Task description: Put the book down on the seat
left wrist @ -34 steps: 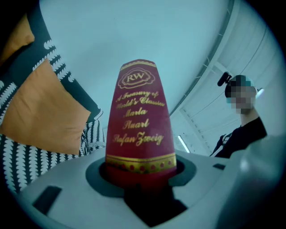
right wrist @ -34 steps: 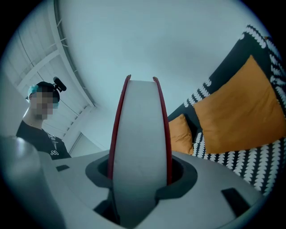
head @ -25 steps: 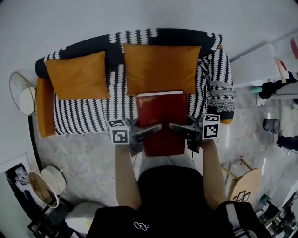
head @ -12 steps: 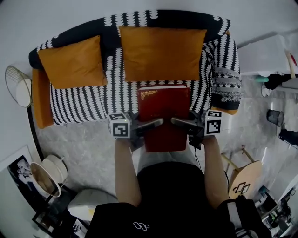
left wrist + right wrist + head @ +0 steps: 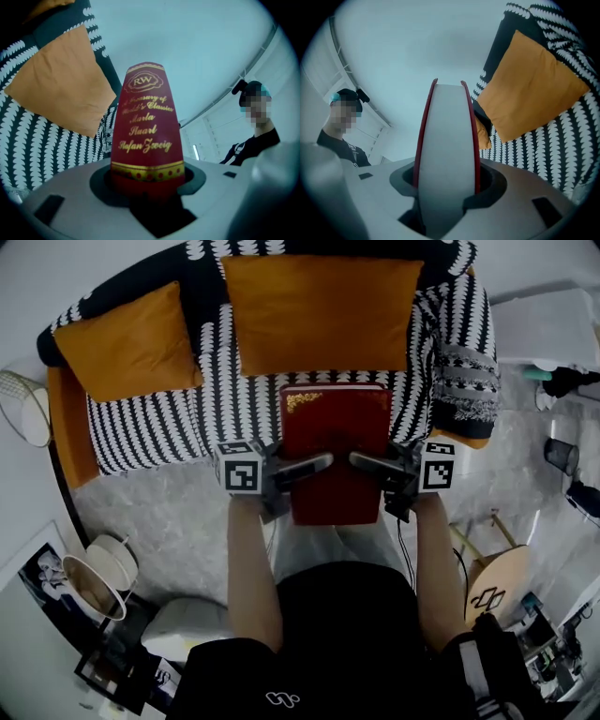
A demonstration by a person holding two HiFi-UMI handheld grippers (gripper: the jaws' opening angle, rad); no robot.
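Observation:
A thick red book [image 5: 336, 432] with gold print lies flat in the air, held from both sides. Its far half hangs over the front of the sofa seat [image 5: 169, 423], which is covered in a black-and-white patterned throw. My left gripper [image 5: 319, 463] is shut on the spine side, and the left gripper view shows the red spine [image 5: 146, 136] wedged in that gripper [image 5: 147, 183]. My right gripper [image 5: 362, 461] is shut on the page side, and the right gripper view shows the white page edge [image 5: 447, 159] filling that gripper [image 5: 446, 190]. Both point level toward each other.
Two orange cushions [image 5: 122, 343] [image 5: 319, 310] lean on the sofa back. A wire basket [image 5: 21, 407] stands left of the sofa, a wooden stool [image 5: 492, 592] at the lower right and a white cabinet [image 5: 548, 329] at the upper right. A person [image 5: 255, 136] stands in the background.
Both grippers have sunk with the book toward the seat. The sofa now fills more of the head view and sits higher in it.

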